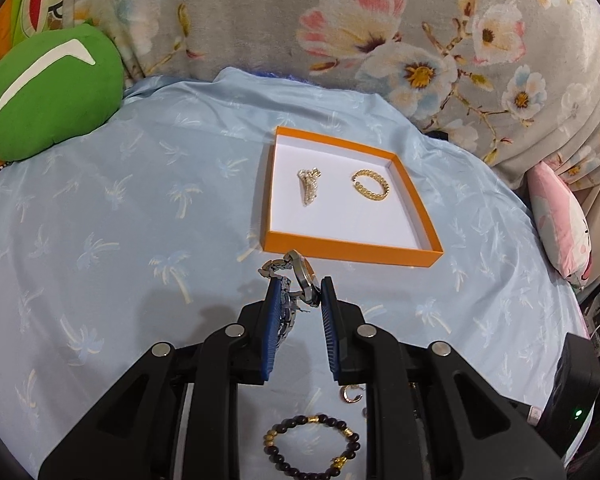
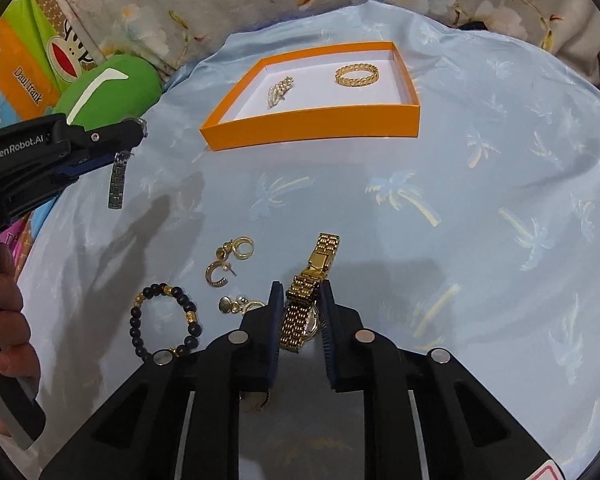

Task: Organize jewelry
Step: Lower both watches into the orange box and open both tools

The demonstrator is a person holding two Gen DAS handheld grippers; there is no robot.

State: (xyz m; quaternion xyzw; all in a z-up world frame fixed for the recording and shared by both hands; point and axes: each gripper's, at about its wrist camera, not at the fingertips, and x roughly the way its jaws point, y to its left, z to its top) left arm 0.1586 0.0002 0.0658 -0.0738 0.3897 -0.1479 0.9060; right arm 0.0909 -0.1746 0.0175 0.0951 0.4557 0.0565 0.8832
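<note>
Jewelry on the bed: gold watch point(image 2: 309, 300) lay on the pale blue palm-print sheet point(image 2: 480, 208), its band between the right gripper's point(image 2: 300, 298) pads.
Right jaws: narrow, set close on either side of the gold watch's band; whether the pads pressed it I could not tell.
Silver watch point(image 1: 296, 280): clamped in the left gripper point(image 1: 298, 292), lifted off the sheet just short of the box's near wall, its band hanging loose.
Left jaws: narrow, holding the silver watch.
Orange box point(image 2: 312, 128): open and white inside, holding a gold chain bracelet point(image 2: 357, 75) and a pale pearly piece point(image 2: 279, 91), the two apart.
Loose pieces: dark beaded bracelet point(image 2: 162, 322) and gold hoop earrings point(image 2: 230, 260) lay left of the gold watch.
Writing: "GenRobot.AI" on the left gripper's side; "Paul Frank" on an orange and green cushion point(image 2: 28, 76).
Surroundings: green plush point(image 1: 40, 92), grey floral blanket point(image 1: 380, 32), a person's fingers point(image 2: 2, 320) around the left handle.
</note>
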